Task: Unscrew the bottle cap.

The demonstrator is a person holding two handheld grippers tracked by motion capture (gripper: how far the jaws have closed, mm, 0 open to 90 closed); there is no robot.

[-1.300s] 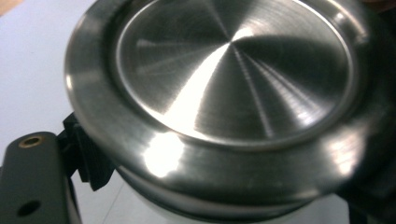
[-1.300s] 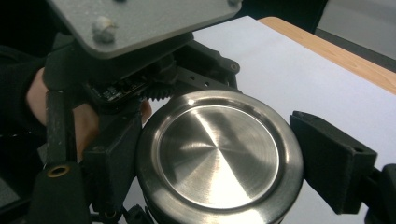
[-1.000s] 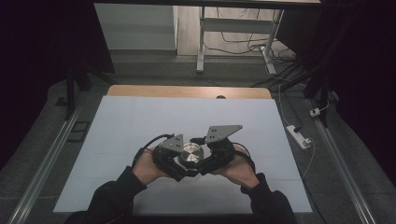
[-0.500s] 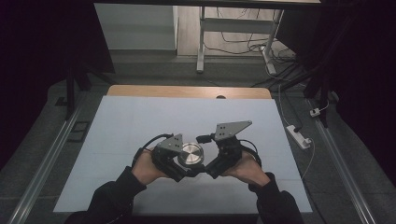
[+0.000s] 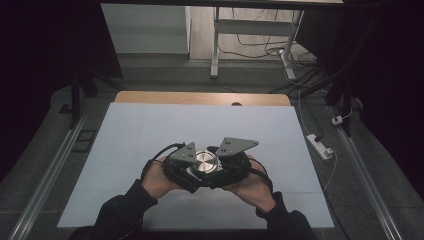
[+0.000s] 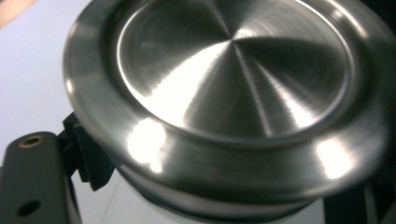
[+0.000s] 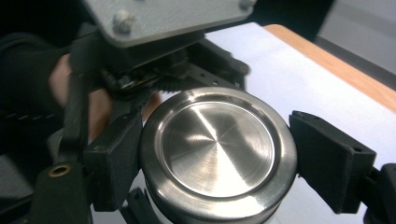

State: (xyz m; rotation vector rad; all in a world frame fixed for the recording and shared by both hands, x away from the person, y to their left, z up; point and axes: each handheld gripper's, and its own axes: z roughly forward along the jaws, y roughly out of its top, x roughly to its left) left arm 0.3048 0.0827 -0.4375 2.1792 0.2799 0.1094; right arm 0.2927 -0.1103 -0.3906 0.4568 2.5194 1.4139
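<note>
Since half a second ago the right gripper (image 5: 220,167) has drawn back in beside the left gripper (image 5: 187,170), so both again crowd the one round steel tin (image 5: 205,162) between them. Its brushed lid is shiny, with a raised rim; the right gripper view shows one jaw touching its left side and the other standing just clear. Its lower body is cut off, and I cannot tell the left jaws' grip above the white table (image 5: 150,130).

The metal lid (image 6: 233,93) runs off the top and right edges of the left gripper view, softly blurred. Whatever lies beneath the lid is hidden. In the high view, both hands cover the left gripper (image 5: 192,172) and right gripper's (image 5: 220,170) jaws.
</note>
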